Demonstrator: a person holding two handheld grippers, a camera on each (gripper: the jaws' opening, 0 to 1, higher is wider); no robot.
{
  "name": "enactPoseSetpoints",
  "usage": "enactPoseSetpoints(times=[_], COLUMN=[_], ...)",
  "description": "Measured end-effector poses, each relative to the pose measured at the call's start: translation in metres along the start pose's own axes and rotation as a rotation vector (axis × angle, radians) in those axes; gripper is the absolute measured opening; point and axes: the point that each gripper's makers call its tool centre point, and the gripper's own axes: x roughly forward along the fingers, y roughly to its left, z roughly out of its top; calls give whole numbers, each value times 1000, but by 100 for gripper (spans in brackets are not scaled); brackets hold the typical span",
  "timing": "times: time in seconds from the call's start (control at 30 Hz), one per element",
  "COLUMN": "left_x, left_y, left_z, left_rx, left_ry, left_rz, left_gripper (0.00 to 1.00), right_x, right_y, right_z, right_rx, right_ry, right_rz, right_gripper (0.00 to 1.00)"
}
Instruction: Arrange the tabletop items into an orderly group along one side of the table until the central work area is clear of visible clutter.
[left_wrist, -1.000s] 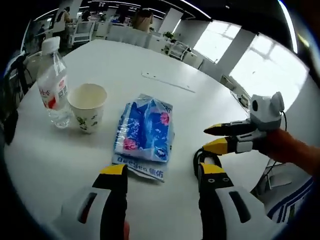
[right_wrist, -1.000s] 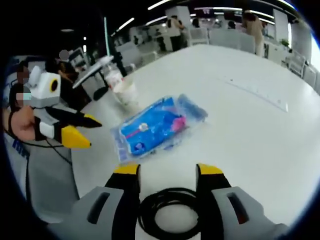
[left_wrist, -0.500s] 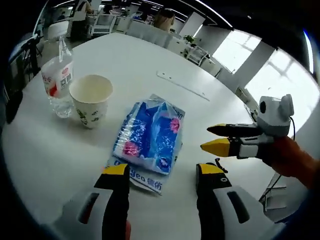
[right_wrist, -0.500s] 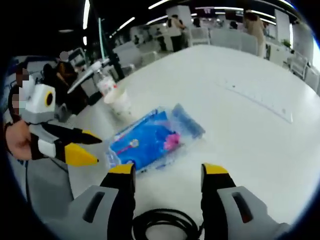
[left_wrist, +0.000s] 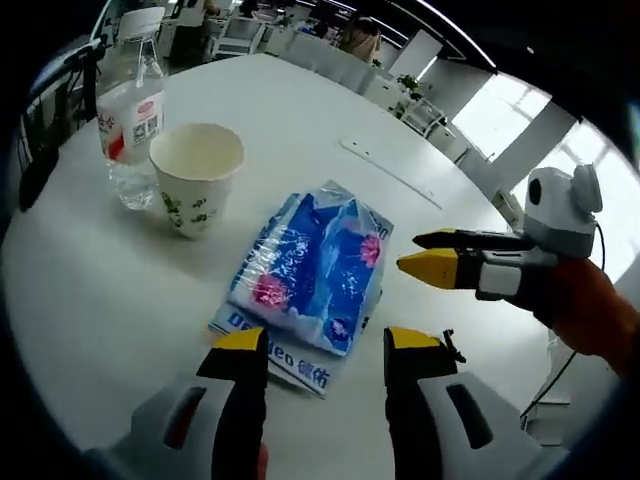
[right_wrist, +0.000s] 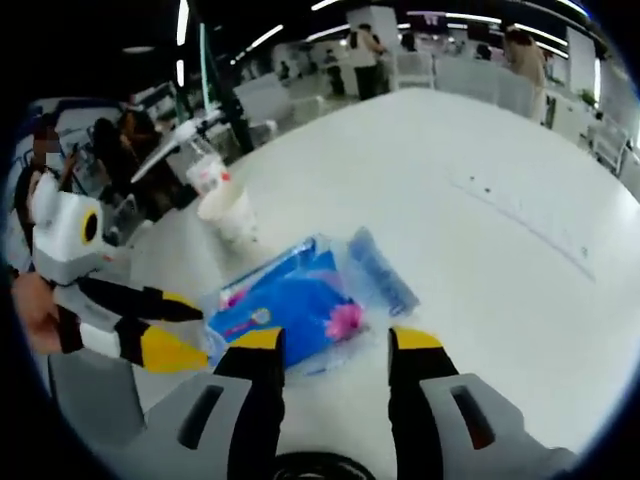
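Observation:
A blue plastic tissue pack (left_wrist: 310, 270) lies flat on the white round table (left_wrist: 120, 300). My left gripper (left_wrist: 325, 345) stands open, and the pack's near edge lies just ahead of its jaws. My right gripper (left_wrist: 425, 253) comes in from the right, close to the pack's right side. In the right gripper view the same pack (right_wrist: 295, 300) sits just beyond my open right gripper (right_wrist: 335, 342), while the left gripper (right_wrist: 190, 332) hovers at the pack's left end. A paper cup (left_wrist: 197, 175) and a water bottle (left_wrist: 130, 105) stand together left of the pack.
A black coiled cable (right_wrist: 310, 465) lies on the table under my right gripper; a bit of the cable (left_wrist: 447, 345) also shows by my left jaw. A thin white strip (left_wrist: 390, 172) lies farther across the table. Chairs and people are beyond the far edge.
Both grippers have closed in on the tissue pack, which now sits right at their jaw tips. The cable has slid almost out of the bottom of the right gripper view.

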Motion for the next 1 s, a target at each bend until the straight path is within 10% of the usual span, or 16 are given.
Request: enactPoseSetpoints(times=[0.47,0.73,1.0], left_x=[14,18,14], left_y=[7,20,33], left_z=[1,-5,-8], left_rx=[-10,9,44], left_ry=[7,30,30], left_rz=[44,81,88], left_gripper=[31,8,0], right_x=[34,44,38], right_y=[-7,-2,2], right_z=[31,23,17], right_rx=[-53,-91,-31], right_ry=[0,33,-24], right_rz=[-34,-27,-18], right_gripper=[23,0,0])
